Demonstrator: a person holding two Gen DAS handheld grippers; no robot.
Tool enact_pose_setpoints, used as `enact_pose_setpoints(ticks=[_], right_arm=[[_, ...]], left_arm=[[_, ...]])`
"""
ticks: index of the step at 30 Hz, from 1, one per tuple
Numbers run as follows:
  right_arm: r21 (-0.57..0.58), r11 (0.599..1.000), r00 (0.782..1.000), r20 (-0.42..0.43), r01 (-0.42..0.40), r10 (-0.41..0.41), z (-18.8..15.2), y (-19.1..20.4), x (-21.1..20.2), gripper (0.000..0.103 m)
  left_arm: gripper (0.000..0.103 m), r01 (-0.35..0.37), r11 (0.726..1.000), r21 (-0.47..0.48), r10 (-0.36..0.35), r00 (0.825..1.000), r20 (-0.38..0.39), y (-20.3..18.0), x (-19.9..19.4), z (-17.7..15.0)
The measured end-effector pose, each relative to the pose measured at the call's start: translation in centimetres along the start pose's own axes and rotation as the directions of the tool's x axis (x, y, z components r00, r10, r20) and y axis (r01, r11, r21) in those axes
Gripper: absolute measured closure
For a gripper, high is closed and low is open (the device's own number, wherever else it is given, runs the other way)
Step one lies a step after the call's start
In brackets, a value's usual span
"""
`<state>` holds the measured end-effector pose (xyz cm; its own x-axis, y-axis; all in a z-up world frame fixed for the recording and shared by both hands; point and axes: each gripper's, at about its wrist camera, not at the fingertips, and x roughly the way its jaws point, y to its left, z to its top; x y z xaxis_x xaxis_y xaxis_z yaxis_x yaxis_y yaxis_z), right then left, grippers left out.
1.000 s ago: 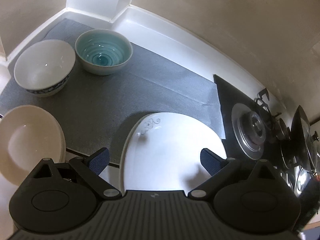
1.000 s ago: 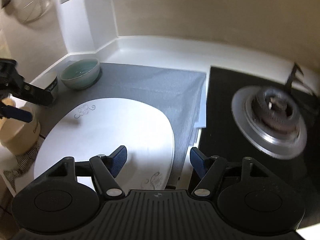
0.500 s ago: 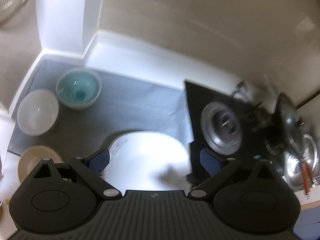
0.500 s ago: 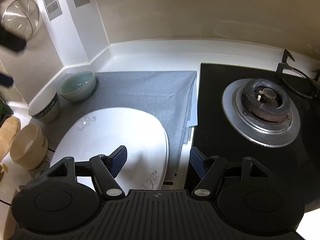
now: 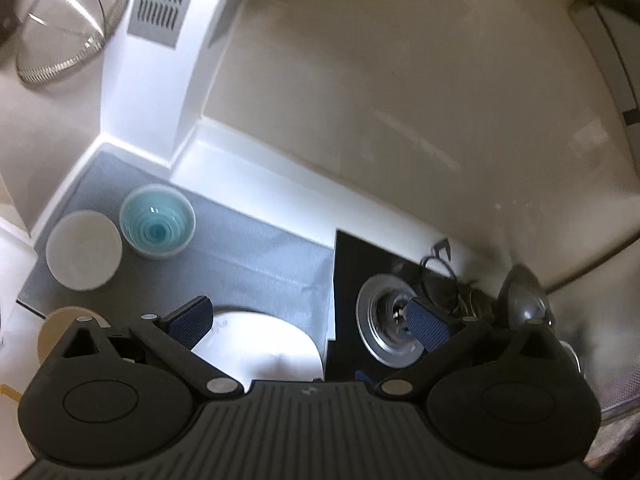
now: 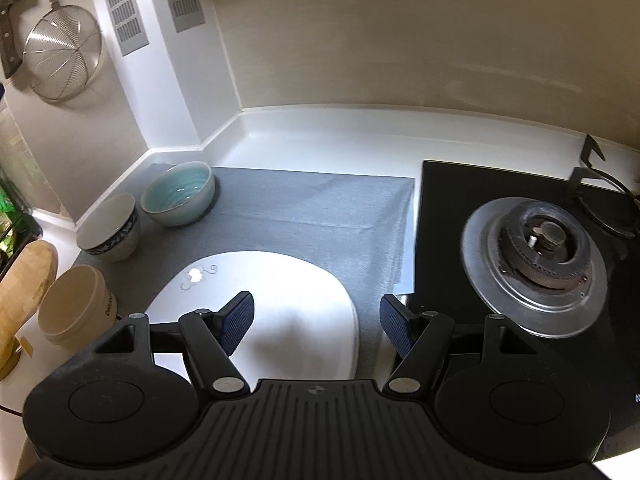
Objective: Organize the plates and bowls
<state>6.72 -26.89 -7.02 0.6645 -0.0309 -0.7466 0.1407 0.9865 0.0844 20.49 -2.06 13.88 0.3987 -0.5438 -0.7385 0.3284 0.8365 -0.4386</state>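
A large white plate (image 6: 280, 304) with a grey scroll pattern lies on the grey mat (image 6: 320, 208), seen far below as the white plate (image 5: 260, 340) in the left wrist view. At the mat's back left stand a teal bowl (image 6: 180, 194) and a white bowl with a blue band (image 6: 110, 228); the teal bowl (image 5: 157, 227) and white bowl (image 5: 83, 249) also show from the left. A cream bowl (image 6: 76, 304) sits off the mat at the left. My right gripper (image 6: 317, 322) hangs open over the plate's right edge. High above, my left gripper (image 5: 308, 320) is open and empty.
A black glass hob (image 6: 500, 240) with a steel burner (image 6: 536, 268) lies right of the mat; pans (image 5: 524, 296) stand farther right. A wire strainer (image 6: 60, 60) hangs on the left wall. A wooden board (image 6: 24, 292) leans at the far left.
My left gripper has risen well above the counter, so the plate and bowls look much smaller. My right gripper has lifted a little. Neither gripper's jaws moved, and the dishes stayed put.
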Motion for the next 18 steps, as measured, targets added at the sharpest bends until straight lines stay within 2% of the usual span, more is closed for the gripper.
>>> enact_pose_setpoints(ticks=[3,6,9,15,18], right_arm=[[-0.012,1.0,1.0,-0.006,-0.008,0.008,0.1,0.4,0.3,0.031],[-0.021,1.0,1.0,-0.006,-0.011,0.011,0.4,0.8,0.4,0.031],[-0.032,0.999,1.0,-0.001,-0.017,0.017,0.5,1.3,0.5,0.031],[-0.052,0.998,0.999,0.002,-0.039,0.039,0.9,2.5,0.9,0.031],[-0.063,0.997,0.999,0.0,-0.052,0.052,1.1,3.2,1.2,0.031]], left_arm=[[0.0,0.001,1.0,0.021,-0.001,1.0,0.027,0.0,-0.7,0.0],[0.0,0.011,0.999,0.033,-0.011,1.0,0.022,0.3,-0.9,-0.2],[0.0,0.019,0.999,0.026,-0.019,1.0,0.013,0.9,-1.0,-0.5],[0.0,0.001,1.0,0.007,-0.001,0.998,0.062,2.3,-2.5,-0.8],[0.0,0.002,1.0,0.011,-0.002,0.998,0.059,2.8,-3.0,-1.0]])
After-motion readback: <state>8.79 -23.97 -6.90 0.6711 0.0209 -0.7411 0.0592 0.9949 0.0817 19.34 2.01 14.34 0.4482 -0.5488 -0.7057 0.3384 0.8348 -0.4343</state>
